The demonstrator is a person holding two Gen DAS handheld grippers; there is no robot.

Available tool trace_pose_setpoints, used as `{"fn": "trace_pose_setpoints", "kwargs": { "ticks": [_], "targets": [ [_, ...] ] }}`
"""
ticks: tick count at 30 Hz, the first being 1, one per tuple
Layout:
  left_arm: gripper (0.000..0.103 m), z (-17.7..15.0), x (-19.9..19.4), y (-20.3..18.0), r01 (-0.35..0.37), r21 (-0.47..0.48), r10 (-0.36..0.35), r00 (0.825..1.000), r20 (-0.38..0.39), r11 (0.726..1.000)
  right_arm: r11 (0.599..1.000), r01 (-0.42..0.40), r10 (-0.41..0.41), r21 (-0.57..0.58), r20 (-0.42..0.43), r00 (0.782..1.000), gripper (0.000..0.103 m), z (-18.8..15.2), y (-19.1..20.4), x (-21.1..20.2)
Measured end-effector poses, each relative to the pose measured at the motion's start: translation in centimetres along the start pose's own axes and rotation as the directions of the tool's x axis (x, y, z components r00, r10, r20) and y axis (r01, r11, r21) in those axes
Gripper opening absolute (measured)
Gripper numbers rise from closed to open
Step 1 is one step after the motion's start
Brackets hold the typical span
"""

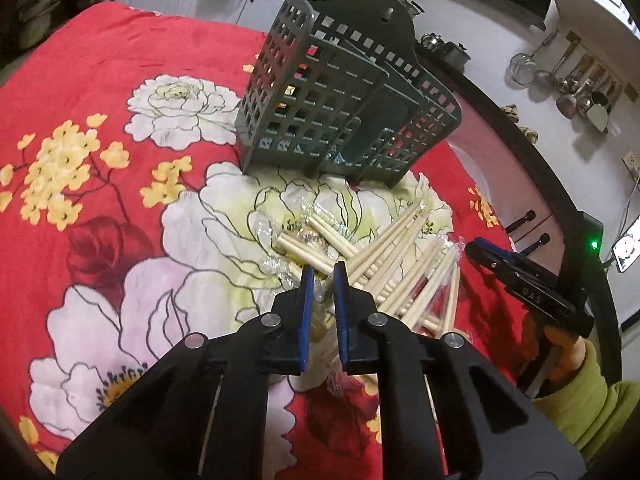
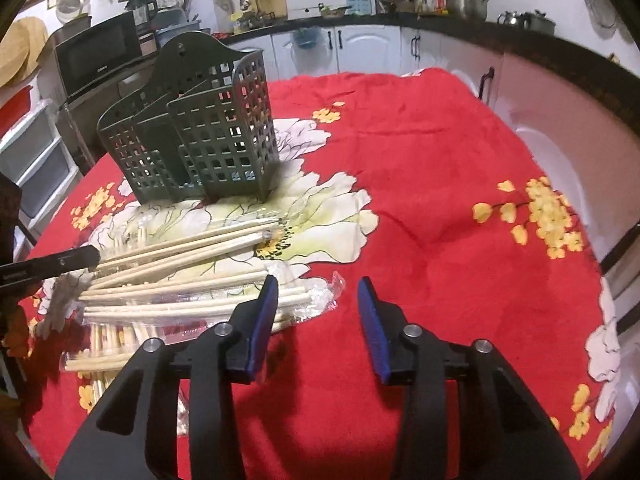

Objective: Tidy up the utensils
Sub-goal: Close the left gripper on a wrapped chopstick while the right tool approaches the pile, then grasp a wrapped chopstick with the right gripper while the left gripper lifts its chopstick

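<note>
A dark green perforated utensil holder (image 1: 340,112) (image 2: 200,132) with three compartments stands upright on the red floral cloth. In front of it lies a loose pile of pale wooden chopsticks (image 1: 400,256) (image 2: 180,280), several in clear plastic wrappers. My left gripper (image 1: 323,276) is over the near end of the pile, its blue pads almost together on a plastic-wrapped chopstick pack. My right gripper (image 2: 318,284) stands open just right of the pile, with only red cloth between its fingers; its left finger overlaps the wrapper ends. In the left wrist view its tip (image 1: 478,250) reaches the pile's right side.
The red floral cloth (image 2: 440,184) covers the whole table. Behind it run white cabinets (image 2: 360,48) and a cluttered counter, with a microwave (image 2: 96,52) at the left. Ladles (image 1: 580,88) hang on the wall. A green sleeve (image 1: 592,392) holds the right gripper.
</note>
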State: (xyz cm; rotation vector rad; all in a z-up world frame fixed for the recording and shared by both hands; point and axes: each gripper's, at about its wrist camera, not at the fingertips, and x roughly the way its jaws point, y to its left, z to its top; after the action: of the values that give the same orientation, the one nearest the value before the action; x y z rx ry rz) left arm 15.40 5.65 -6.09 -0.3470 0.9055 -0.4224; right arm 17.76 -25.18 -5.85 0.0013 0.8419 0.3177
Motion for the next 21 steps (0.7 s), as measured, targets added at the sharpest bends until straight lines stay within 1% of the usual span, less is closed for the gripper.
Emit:
{"fn": "trace_pose_setpoints", "kwargs": {
  "ticks": [2,6,7,8,9,10,11,12,16,21],
  "targets": [
    [0.006,0.4,-0.1,0.2,-0.003,-0.006,0.003,1.0,0.01,1.0,1.0,-0.017,0.017,0.02,-0.017,1.0,0.037,0.4,-0.4,0.6],
    [0.006,1.0,-0.4,0.2,-0.01,-0.002,0.01,0.999,0.034,1.0,0.999,-0.01,0.011,0.038,-0.044,0.999,0.037,0.9,-1.2,1.6],
    [0.006,1.2,-0.6,0.2,-0.008,-0.001,0.008,0.999,0.042,1.0,0.999,-0.015,0.018,0.045,-0.049,0.999,0.035,0.9,-1.4,1.7],
    [0.006,1.3,-0.6,0.2,-0.01,-0.001,0.01,0.999,0.047,1.0,0.998,-0.028,0.031,0.054,-0.055,0.998,0.027,1.0,-1.6,1.9],
    [0.006,1.4,-0.7,0.2,-0.012,0.0,0.012,0.999,0.051,1.0,0.997,-0.041,0.044,0.062,-0.057,0.997,0.023,1.0,-1.7,2.1],
    [0.006,1.5,-0.8,0.2,-0.013,0.0,0.013,0.998,0.055,1.0,0.996,-0.055,0.06,0.073,-0.057,0.997,0.013,0.9,-1.9,2.1],
    [0.005,1.6,-0.8,0.1,-0.012,0.0,0.012,0.998,0.059,1.0,0.993,-0.072,0.077,0.095,-0.053,0.996,0.005,0.9,-2.3,2.1],
    [0.005,1.7,-0.8,0.2,-0.011,0.001,0.011,0.998,0.062,1.0,0.991,-0.075,0.081,0.106,-0.046,0.996,0.003,1.0,-2.5,2.0],
    [0.004,2.2,-1.3,0.0,-0.009,0.006,0.008,0.996,0.09,1.0,0.993,-0.055,0.054,0.108,0.017,0.998,0.003,1.5,-3.0,0.9],
    [0.002,3.1,-2.3,-0.7,-0.018,0.028,0.015,0.991,0.134,0.999,0.995,-0.051,0.043,0.088,0.09,0.995,0.003,3.0,-3.1,-1.1]
  ]
}}
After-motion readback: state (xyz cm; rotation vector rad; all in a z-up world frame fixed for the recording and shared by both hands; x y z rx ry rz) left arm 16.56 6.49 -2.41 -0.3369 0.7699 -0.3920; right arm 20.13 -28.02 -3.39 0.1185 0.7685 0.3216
